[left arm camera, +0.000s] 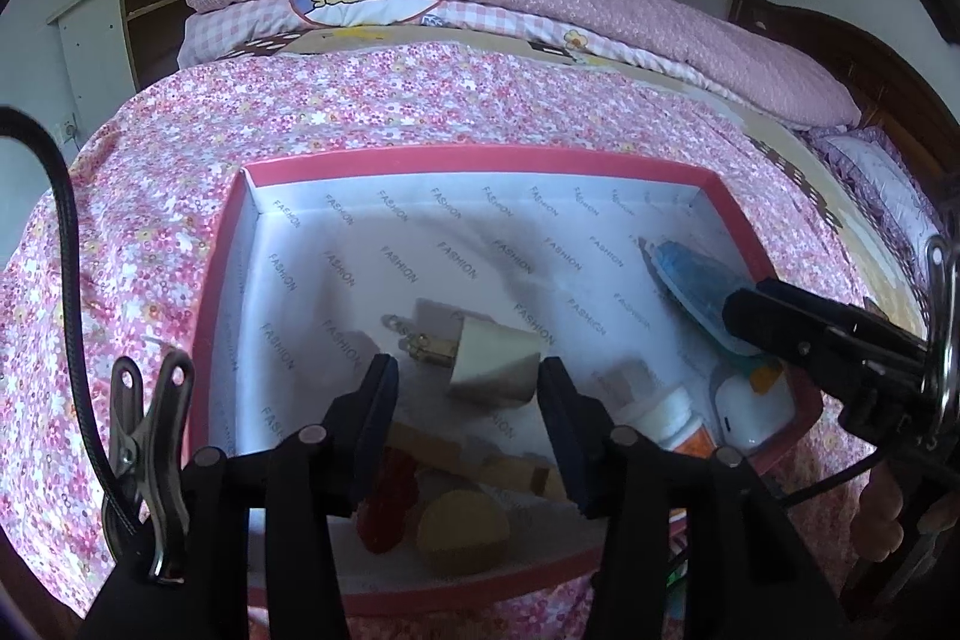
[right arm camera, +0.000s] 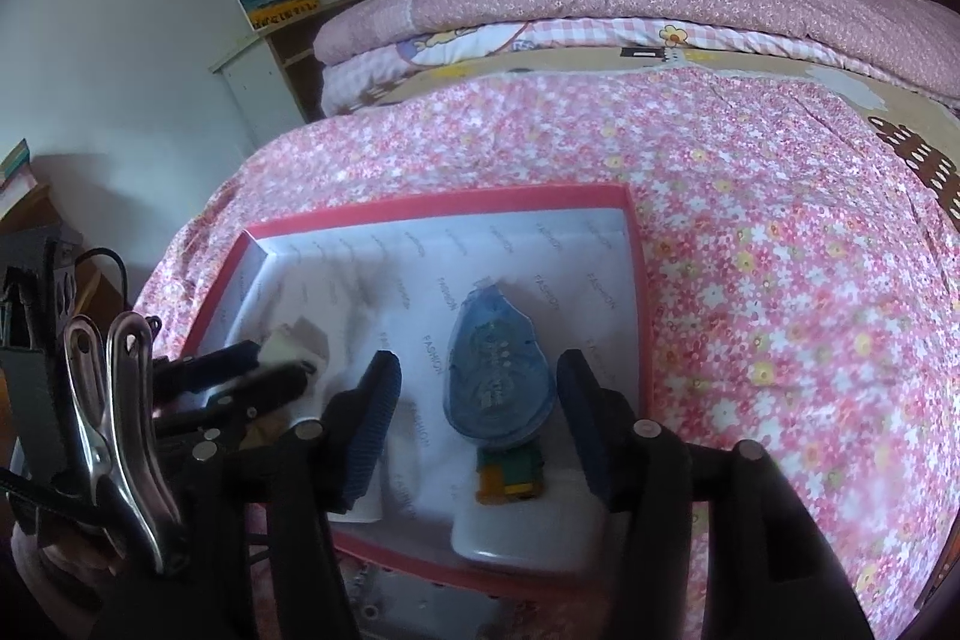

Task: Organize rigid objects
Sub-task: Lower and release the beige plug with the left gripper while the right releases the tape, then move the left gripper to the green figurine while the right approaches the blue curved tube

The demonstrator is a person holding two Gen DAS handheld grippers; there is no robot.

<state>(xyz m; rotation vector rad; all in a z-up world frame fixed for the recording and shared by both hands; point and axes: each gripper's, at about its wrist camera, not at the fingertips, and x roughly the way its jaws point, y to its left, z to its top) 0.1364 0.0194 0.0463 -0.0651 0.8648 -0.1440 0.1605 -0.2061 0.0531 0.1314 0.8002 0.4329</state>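
Left wrist view: I am holding my left tool (left arm camera: 468, 388) over a pink-rimmed box (left arm camera: 480, 157) lying on the floral bedspread (left arm camera: 180, 196). Its jaws are standing apart around a white plug adapter (left arm camera: 495, 361) on the box floor, pads not pressing it. Also in the box: an orange-labelled bottle (left arm camera: 666, 418), a white case (left arm camera: 753, 409), wooden blocks (left arm camera: 462, 523). My right tool (left arm camera: 744, 316) is reaching in from the right.

Right wrist view: I am keeping the right tool (right arm camera: 477, 388) open, its jaws flanking a blue correction-tape dispenser (right arm camera: 498, 376) without gripping it. A small toy truck (right arm camera: 510, 475) is lying just below.
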